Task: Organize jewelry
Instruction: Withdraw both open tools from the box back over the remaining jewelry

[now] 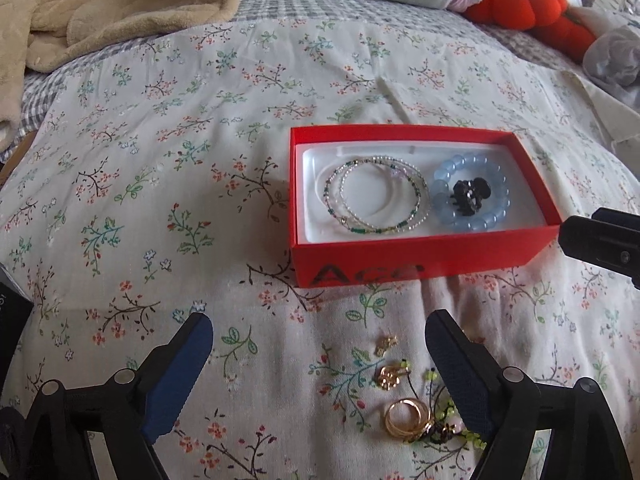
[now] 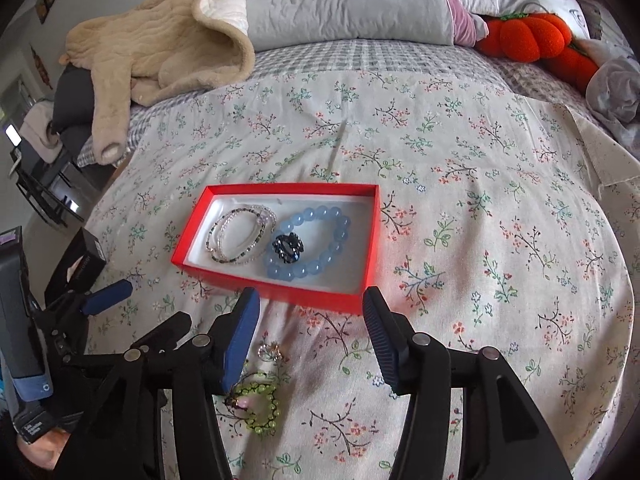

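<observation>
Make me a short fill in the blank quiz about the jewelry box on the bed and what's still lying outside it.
1. The open box is coloured ____.
2. The black hair clip lies inside the ring of the ____ bead bracelet.
3. The gold rings lie on the ____, outside the box.
4. Both tongs, left and right, hold ____.

Answers: red; blue; bedsheet; nothing

Beige blanket (image 2: 160, 52), orange plush pumpkins (image 2: 528, 34)

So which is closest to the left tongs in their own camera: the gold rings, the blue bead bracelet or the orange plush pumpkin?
1. Shiny gold rings: between the left tongs, toward their right finger.
2. Pale blue bead bracelet: right end of the red cardboard box.
3. Orange plush pumpkin: far back, upper right.
</observation>
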Motion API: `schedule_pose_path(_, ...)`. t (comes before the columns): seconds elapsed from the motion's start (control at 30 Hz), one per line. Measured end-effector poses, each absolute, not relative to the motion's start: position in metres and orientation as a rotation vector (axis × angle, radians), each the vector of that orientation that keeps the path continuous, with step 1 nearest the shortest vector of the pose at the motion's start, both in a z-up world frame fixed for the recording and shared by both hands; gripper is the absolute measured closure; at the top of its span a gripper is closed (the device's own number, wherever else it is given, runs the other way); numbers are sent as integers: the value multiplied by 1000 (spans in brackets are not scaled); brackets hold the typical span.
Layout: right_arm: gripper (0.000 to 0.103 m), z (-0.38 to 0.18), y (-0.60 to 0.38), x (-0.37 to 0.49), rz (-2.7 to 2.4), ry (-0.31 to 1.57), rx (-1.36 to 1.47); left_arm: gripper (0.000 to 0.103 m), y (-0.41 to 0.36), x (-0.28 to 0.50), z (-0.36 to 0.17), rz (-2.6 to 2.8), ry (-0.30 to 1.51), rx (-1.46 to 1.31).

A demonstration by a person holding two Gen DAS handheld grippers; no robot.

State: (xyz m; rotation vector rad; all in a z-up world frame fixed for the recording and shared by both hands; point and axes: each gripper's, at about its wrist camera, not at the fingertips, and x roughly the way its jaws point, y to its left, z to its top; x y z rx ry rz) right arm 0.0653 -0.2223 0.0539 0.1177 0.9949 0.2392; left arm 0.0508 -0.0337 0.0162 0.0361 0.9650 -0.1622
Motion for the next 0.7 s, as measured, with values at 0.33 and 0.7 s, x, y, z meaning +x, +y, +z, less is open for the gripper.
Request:
schedule_pose_path(0.33, 44, 20, -232, 22, 231, 1084, 35, 11, -25, 20, -9, -193, 1035, 69)
schedule_pose_path(0.7, 44, -5, -230, 1, 234, 1139, -75, 16, -33, 3, -33, -319, 1095, 66)
